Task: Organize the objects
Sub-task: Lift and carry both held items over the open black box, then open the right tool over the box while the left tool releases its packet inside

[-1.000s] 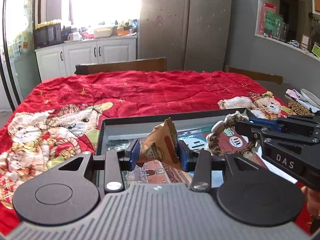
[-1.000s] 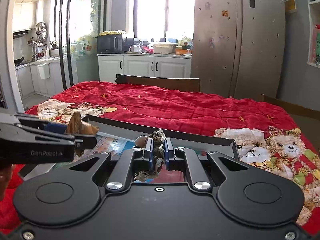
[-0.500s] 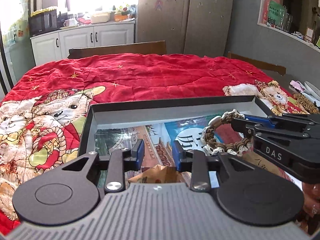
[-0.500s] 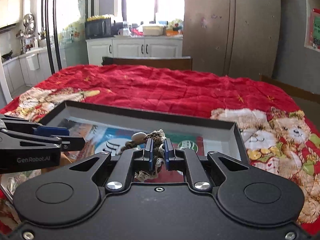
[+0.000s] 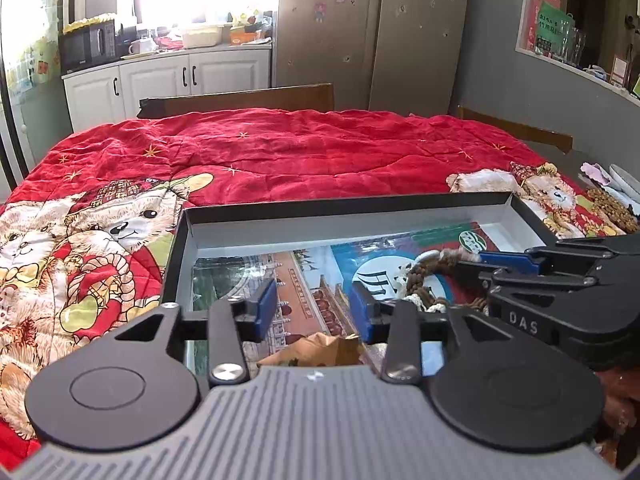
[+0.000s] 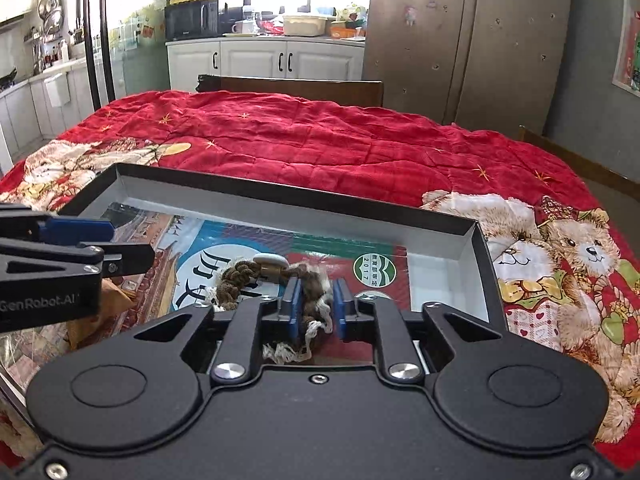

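Observation:
A shallow dark box (image 5: 344,204) (image 6: 280,192) lined with printed sheets lies on the red quilt. A brown paper packet (image 5: 320,350) (image 6: 112,300) rests flat inside it, just below my left gripper (image 5: 314,310) (image 6: 132,244). That gripper's jaws are opening, with nothing between the blue pads. A brown braided bracelet (image 6: 240,276) (image 5: 428,276) with a white bead lies on the sheets. One end of it sits loosely between the pads of my right gripper (image 6: 317,308) (image 5: 480,268), whose jaws are opening; a gap shows at the right pad.
The red bear-print quilt (image 5: 300,152) covers the whole table. Wooden chair backs (image 5: 240,100) stand at the far edge. Plates and a brown woven item (image 5: 612,208) lie at the table's right edge. Cabinets and a fridge stand beyond.
The left gripper let go of the brown packet, which now lies in the box, and its jaws spread wider. The right gripper sank into the box with the bracelet and its jaws parted.

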The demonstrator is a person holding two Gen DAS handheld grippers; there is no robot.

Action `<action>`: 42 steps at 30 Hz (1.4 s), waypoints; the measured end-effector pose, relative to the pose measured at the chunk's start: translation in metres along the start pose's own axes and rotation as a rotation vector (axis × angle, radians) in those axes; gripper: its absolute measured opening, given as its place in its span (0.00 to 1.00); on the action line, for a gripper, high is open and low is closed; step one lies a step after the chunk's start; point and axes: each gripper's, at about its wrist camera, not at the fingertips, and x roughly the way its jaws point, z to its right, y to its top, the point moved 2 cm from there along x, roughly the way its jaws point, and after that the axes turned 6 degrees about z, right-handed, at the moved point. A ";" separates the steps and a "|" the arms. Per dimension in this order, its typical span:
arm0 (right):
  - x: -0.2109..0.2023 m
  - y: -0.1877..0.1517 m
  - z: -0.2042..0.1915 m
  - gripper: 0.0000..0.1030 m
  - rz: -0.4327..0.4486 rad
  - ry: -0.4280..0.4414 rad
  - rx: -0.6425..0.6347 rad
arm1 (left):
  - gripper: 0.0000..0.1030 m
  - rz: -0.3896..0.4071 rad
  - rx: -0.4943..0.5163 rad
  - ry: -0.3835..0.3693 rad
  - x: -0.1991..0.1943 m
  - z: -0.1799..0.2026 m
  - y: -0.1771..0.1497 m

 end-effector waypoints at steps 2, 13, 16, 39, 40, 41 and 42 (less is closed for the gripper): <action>-0.003 0.001 0.000 0.35 0.016 -0.006 -0.006 | 0.64 0.006 -0.002 0.006 -0.001 -0.001 0.001; -0.027 0.005 -0.002 0.50 0.086 0.020 -0.006 | 0.87 0.060 -0.036 0.017 -0.026 -0.006 0.009; -0.039 0.007 -0.004 0.57 0.110 0.014 -0.021 | 0.95 0.083 -0.043 0.017 -0.037 -0.005 0.011; -0.136 -0.010 -0.005 0.71 0.149 0.020 -0.045 | 1.00 0.148 0.070 0.017 -0.108 0.017 -0.002; -0.140 -0.012 -0.005 0.71 0.147 0.019 -0.050 | 1.00 0.147 0.075 0.016 -0.111 0.018 -0.003; -0.143 -0.014 -0.005 0.71 0.146 0.018 -0.053 | 1.00 0.148 0.078 0.014 -0.113 0.019 -0.004; -0.146 -0.016 -0.004 0.71 0.146 0.018 -0.054 | 1.00 0.148 0.081 0.011 -0.117 0.020 -0.006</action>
